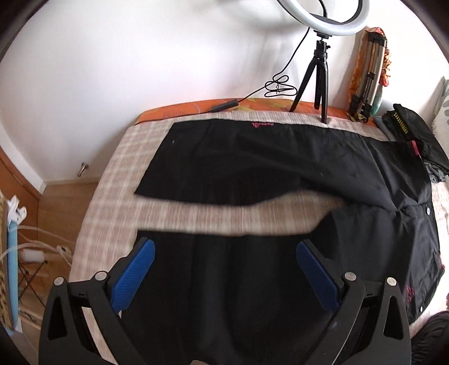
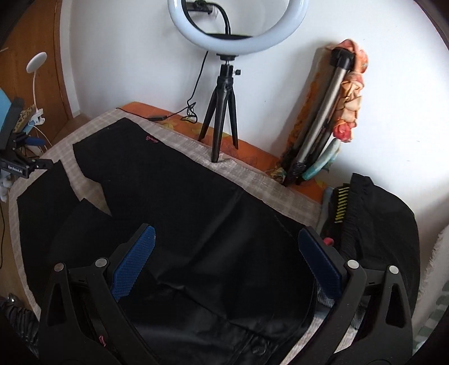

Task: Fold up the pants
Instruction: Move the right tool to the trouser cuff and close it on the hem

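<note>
Left gripper (image 1: 226, 247) spread wide, blue pads (image 1: 134, 276) apart, gripping nothing, hovering over the nearer leg of the black pants (image 1: 280, 165). Pants spread flat on the checked bed cover (image 1: 118, 157), both legs stretching left of this gripper, a blurred strip of cover showing between them, waistband with snap buttons off to its right. Pink stitching on the far leg, ahead of the fingers. Beyond that, a ring light (image 1: 331, 22) on a small black tripod standing at the far edge of the bed, against the white wall, cable trailing left of it.

Right gripper (image 2: 226, 235) likewise wide, pads (image 2: 133, 268) clear of the cloth, nothing held, poised above the upper part of the pants (image 2: 196, 219) near the waist. Legs running away ahead and to its left; left gripper (image 2: 42, 164) visible far left at the leg ends. Dark folded garment (image 2: 373, 224) just right of the right finger. Folded tripod (image 2: 322, 123) wrapped in floral fabric leaning on the wall, ahead and right.
</note>
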